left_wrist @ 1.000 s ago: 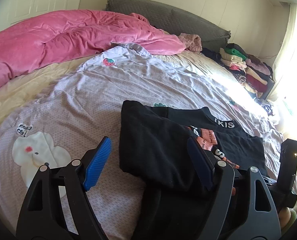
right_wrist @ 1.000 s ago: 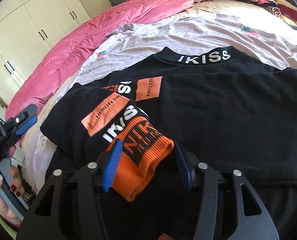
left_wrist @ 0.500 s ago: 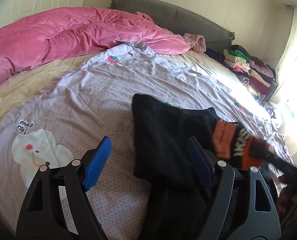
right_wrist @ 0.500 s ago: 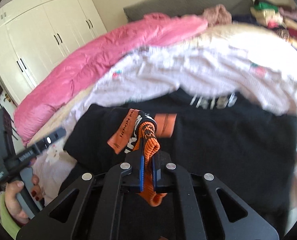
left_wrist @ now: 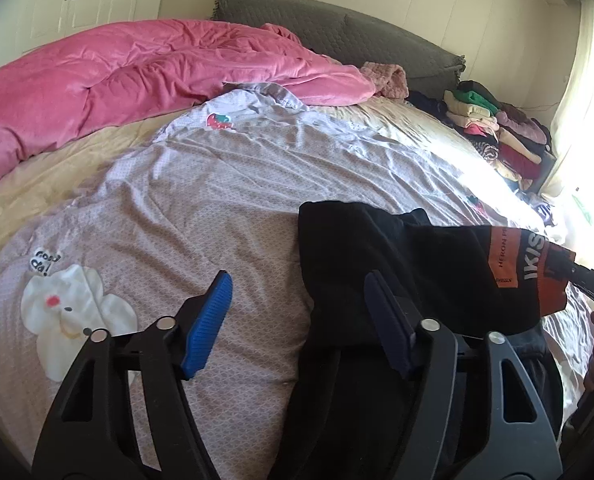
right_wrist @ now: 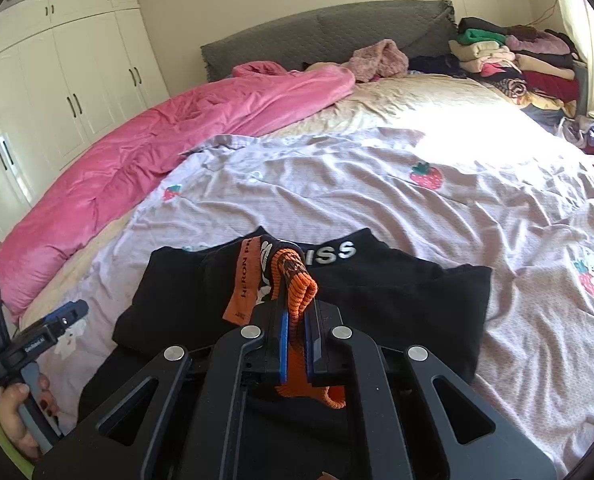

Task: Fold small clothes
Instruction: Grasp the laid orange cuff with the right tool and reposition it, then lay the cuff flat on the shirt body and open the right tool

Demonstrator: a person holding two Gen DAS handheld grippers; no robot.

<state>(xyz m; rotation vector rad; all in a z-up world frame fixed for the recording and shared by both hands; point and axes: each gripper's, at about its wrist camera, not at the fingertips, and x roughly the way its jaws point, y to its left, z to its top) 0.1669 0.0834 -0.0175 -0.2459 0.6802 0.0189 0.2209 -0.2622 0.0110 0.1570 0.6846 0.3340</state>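
A black sweatshirt (right_wrist: pixel 397 304) with white collar lettering lies on the lilac sheet (right_wrist: pixel 417 200) at the bed's near edge. My right gripper (right_wrist: pixel 296 340) is shut on its orange ribbed cuff (right_wrist: pixel 299 288) and holds the sleeve lifted above the body of the shirt. In the left wrist view the raised black sleeve (left_wrist: pixel 437 264) stretches right to the orange cuff (left_wrist: pixel 549 280). My left gripper (left_wrist: pixel 297 320) is open and empty, hovering over the sheet at the shirt's left edge. It also shows at the far left of the right wrist view (right_wrist: pixel 53 324).
A pink duvet (left_wrist: pixel 137 76) is bunched along the bed's far left. A stack of folded clothes (right_wrist: pixel 509 60) sits at the far right by the grey headboard (right_wrist: pixel 329 36). White wardrobes (right_wrist: pixel 57 80) stand on the left.
My right gripper closed on the orange cuff and lifted the sleeve up and to the right. My left gripper stayed open and shifted slightly left of the shirt.
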